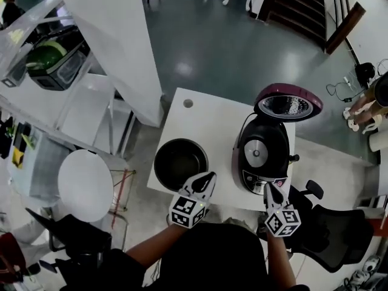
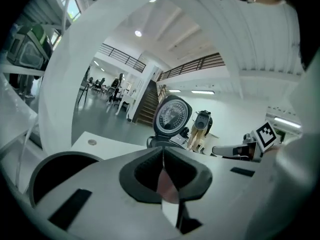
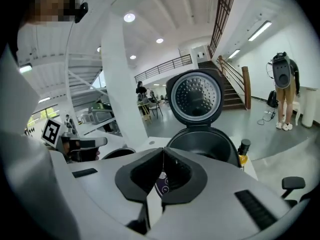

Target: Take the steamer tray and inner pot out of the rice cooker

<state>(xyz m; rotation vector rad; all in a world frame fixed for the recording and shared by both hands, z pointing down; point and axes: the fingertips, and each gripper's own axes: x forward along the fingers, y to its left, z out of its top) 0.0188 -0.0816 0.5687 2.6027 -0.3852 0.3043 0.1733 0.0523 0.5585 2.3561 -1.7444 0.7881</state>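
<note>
The black rice cooker (image 1: 264, 153) stands open on the right half of the white table (image 1: 200, 123), its maroon lid (image 1: 288, 105) tipped back. A round silver plate shows inside its body. The dark inner pot (image 1: 180, 162) sits on the table to the cooker's left. I cannot make out a steamer tray. My left gripper (image 1: 206, 179) hovers at the pot's near rim, jaws shut and empty. My right gripper (image 1: 270, 190) is in front of the cooker's control panel, also shut with nothing held. The right gripper view looks over the shut jaws (image 3: 163, 156) into the cooker's open body (image 3: 202, 144).
A white pillar (image 1: 115, 35) rises behind the table's left side. A round white stool (image 1: 85, 183) stands to the left, a black office chair (image 1: 330, 229) to the right. Shelving with appliances (image 1: 54, 65) fills the far left. A person (image 3: 282, 89) stands near the stairs.
</note>
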